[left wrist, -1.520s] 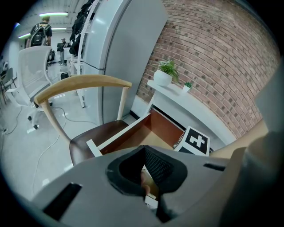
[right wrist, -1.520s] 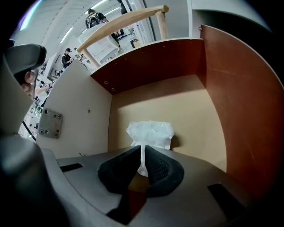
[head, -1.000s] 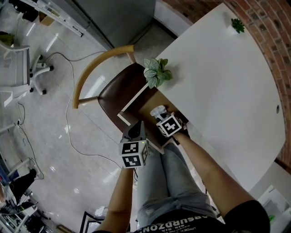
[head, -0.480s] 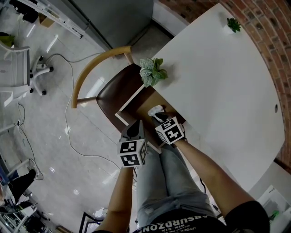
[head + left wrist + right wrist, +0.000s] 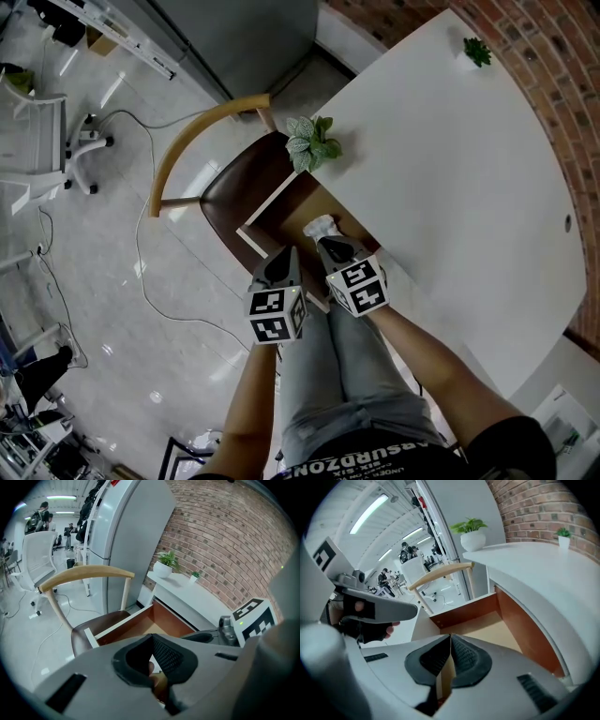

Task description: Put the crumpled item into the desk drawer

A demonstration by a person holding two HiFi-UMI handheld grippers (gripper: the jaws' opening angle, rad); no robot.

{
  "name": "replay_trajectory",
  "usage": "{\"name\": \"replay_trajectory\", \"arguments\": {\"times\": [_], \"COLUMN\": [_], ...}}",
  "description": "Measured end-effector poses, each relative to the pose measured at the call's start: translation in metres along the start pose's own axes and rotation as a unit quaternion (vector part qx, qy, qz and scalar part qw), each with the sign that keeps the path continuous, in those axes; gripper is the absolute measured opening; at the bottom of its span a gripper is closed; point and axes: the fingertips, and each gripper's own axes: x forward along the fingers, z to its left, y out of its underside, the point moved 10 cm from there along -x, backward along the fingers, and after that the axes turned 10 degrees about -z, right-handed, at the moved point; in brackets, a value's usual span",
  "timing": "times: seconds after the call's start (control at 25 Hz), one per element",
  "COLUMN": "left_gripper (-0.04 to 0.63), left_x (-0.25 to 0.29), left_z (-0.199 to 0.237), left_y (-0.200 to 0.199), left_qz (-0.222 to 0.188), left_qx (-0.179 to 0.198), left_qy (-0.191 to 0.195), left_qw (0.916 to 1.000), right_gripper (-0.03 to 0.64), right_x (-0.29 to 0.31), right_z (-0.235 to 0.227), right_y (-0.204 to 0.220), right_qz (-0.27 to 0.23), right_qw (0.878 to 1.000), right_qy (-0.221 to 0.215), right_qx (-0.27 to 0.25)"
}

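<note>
In the head view, the left gripper (image 5: 281, 266) and the right gripper (image 5: 329, 246) hang side by side over the person's lap, at the open drawer (image 5: 255, 244) of the white desk (image 5: 441, 169). The white crumpled item (image 5: 320, 226) lies inside the drawer, just ahead of the right gripper's tip; whether the two touch cannot be made out from above. The drawer's rear part is hidden under the desk top. A wooden-backed chair (image 5: 234, 192) stands against the drawer's far side. A potted plant (image 5: 312, 142) sits at the desk's edge and a small plant (image 5: 476, 49) sits by the brick wall (image 5: 553, 66).

In the left gripper view, the left gripper (image 5: 152, 639) has its pads pressed together at the tip, with nothing clamped. Something skin-toned shows through the gap lower down, too dim to name. Beyond lie the drawer (image 5: 117, 623) and the chair (image 5: 86, 575). The right gripper (image 5: 251, 620) is cut off at the right edge. The crumpled item is hidden here behind the gripper's own body.

In the right gripper view, the right gripper (image 5: 450, 639) is likewise closed tip to tip and empty. The drawer (image 5: 464, 611) shows bare tan floor past the jaws; the crumpled item is out of sight below them. The left gripper (image 5: 370, 605), held by a hand (image 5: 363, 627), crosses the left side.
</note>
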Motion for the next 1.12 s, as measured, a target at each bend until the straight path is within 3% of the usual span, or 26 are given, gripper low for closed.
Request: {"name": "replay_trajectory", "arguments": {"times": [0.48, 1.12], "left_gripper": [0.005, 0.005], "left_x": [-0.023, -0.049], "left_z": [-0.029, -0.06], "left_y": [-0.006, -0.007], "left_qz": [-0.025, -0.054], "left_qx": [0.005, 0.002], "left_qy": [0.024, 0.03], "left_qw": [0.9994, 0.9981], "right_gripper": [-0.003, -0.003], "right_x": [-0.057, -0.095], "right_z": [0.016, 0.028], "right_y": [-0.019, -0.029], "right_qz": [-0.063, -0.078], "right_qw": [0.998, 0.996], "right_qy": [-0.017, -0.016], "right_qx": [0.003, -0.031]}}
